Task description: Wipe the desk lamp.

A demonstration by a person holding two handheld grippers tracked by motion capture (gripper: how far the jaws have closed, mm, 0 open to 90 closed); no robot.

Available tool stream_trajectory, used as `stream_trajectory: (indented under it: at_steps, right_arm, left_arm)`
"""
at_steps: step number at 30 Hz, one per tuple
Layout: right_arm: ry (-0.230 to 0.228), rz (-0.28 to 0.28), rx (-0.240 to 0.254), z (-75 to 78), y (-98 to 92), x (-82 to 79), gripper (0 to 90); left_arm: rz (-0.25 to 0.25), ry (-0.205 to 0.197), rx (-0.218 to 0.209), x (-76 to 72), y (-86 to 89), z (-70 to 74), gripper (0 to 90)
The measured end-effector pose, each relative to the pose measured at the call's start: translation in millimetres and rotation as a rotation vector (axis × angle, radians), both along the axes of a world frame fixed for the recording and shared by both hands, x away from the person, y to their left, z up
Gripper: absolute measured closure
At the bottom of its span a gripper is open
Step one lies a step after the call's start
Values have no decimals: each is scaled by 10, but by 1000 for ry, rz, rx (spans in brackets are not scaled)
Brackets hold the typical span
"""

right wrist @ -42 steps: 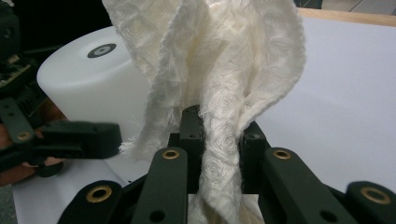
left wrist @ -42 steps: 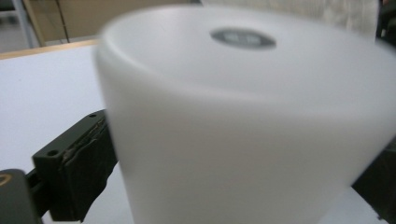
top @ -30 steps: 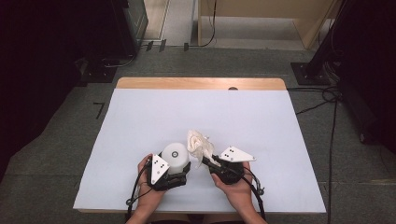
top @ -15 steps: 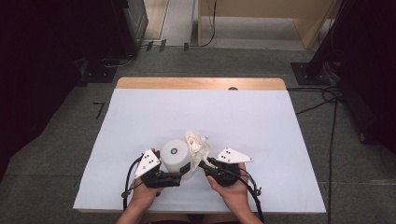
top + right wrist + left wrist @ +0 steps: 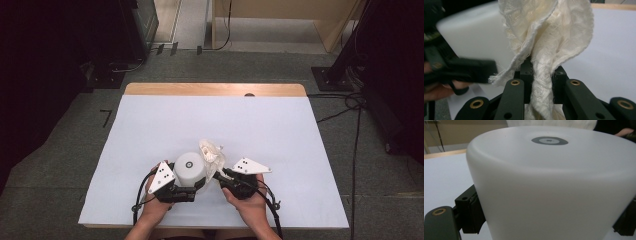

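Cream cloth (image 5: 544, 37) pinched in right claw (image 5: 540, 72); left claw (image 5: 192, 189) clamps unlabelled white tub (image 5: 554, 190).

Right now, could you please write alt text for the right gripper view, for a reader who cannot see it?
A cream cloth stands pinched in the shut right claw, its frayed folds fanning upward. Behind it at left are a white cup and the blurred left claw, on a white table.

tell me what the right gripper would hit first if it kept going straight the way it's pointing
Probably the white cup. The right gripper, shut on the cream cloth, points up and left toward it; the cup sits just beyond the cloth, though depth is hard to judge.
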State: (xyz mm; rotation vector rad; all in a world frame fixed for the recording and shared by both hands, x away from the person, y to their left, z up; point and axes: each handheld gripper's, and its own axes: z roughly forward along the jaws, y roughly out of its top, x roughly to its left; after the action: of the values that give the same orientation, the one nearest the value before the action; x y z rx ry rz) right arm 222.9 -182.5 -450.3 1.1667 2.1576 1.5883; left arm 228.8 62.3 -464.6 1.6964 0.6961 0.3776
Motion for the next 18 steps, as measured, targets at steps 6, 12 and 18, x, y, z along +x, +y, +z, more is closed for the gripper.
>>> stream_trajectory:
  at_steps: [6, 12, 18]
  right_arm:
    - [40, -11, -26, -212, 23, 11, 770]
    - [24, -117, 17, -81, -220, 66, 770]
    - [2, -141, 27, -17, -346, 73, 769]
  left_arm:
    - [-14, -67, -9, 29, 43, -61, 85]
    - [3, -24, 39, 114, 74, -210, 85]
    - [-8, -33, 60, 97, 75, -257, 83]
